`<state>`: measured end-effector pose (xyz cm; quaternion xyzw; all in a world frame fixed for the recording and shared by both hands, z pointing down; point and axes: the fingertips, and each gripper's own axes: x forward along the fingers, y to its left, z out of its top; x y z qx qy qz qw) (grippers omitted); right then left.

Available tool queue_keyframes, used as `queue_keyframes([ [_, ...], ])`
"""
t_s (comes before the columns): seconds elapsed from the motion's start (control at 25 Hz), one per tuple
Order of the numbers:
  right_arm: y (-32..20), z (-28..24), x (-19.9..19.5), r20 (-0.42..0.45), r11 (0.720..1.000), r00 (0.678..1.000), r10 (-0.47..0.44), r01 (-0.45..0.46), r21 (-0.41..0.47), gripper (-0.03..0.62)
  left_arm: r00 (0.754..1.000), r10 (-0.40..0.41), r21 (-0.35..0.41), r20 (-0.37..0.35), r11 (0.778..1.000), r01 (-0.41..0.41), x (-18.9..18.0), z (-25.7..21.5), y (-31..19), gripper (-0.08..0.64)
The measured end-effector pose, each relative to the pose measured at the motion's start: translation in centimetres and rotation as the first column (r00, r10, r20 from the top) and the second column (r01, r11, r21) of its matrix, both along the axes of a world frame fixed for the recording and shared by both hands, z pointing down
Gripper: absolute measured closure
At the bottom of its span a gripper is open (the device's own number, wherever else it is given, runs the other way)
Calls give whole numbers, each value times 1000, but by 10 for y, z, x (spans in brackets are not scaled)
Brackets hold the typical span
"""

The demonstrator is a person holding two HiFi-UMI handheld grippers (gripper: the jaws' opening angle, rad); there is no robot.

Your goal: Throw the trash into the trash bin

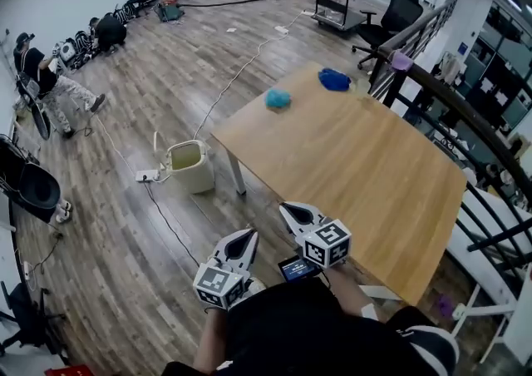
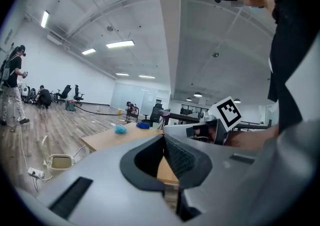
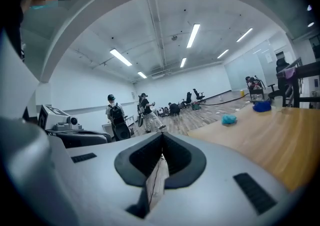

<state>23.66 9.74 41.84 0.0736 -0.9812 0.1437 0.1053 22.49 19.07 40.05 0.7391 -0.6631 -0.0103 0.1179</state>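
Two crumpled pieces of trash lie at the far end of the wooden table (image 1: 357,166): a teal one (image 1: 278,99) and a blue one (image 1: 334,79). A cream trash bin (image 1: 191,165) stands on the floor by the table's left leg. My left gripper (image 1: 242,242) and right gripper (image 1: 297,215) hover side by side at the table's near corner, far from both pieces. Both are shut and hold nothing. The left gripper view shows its jaws (image 2: 164,138) closed, with the teal trash (image 2: 120,129) and the bin (image 2: 59,162) beyond. In the right gripper view the jaws (image 3: 161,137) meet, with the teal trash (image 3: 229,119) far off.
A power strip (image 1: 148,175) and cables run across the floor next to the bin. A dark railing (image 1: 465,121) borders the table's right side. People (image 1: 46,79) stand and sit at the far left, and office chairs (image 1: 391,21) and a cart stand at the back.
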Motion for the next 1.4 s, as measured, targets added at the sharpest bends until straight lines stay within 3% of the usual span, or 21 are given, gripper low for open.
queue_keyframes([
  [0.16,11,1,-45,25,1000,1000,-18,17,13,594,999,-20,-2,-48,1000,20,-50,11,6,554],
  [0.32,2,17,-60,-25,1000,1000,-6,7,11,595,990,1,9,-143,1000,0,-76,8,-4,554],
  [0.48,-29,19,-88,-25,1000,999,30,-30,-10,595,991,-13,-20,-132,1000,10,-105,17,-24,554],
  [0.72,-75,21,-156,-48,999,999,-1,-1,-49,594,991,-25,-64,-132,998,16,-152,7,-60,554],
  [1.0,-157,17,-244,-10,1000,1000,-20,20,-20,595,995,-50,-124,-86,992,39,-241,17,-130,554],
  [1.24,-229,33,-270,-50,993,997,62,-67,-100,595,999,12,-139,-48,990,-18,-278,8,-213,554],
  [1.4,-281,32,-280,-26,981,993,112,-115,-158,595,985,131,-110,-111,984,-143,-269,-19,-263,554],
])
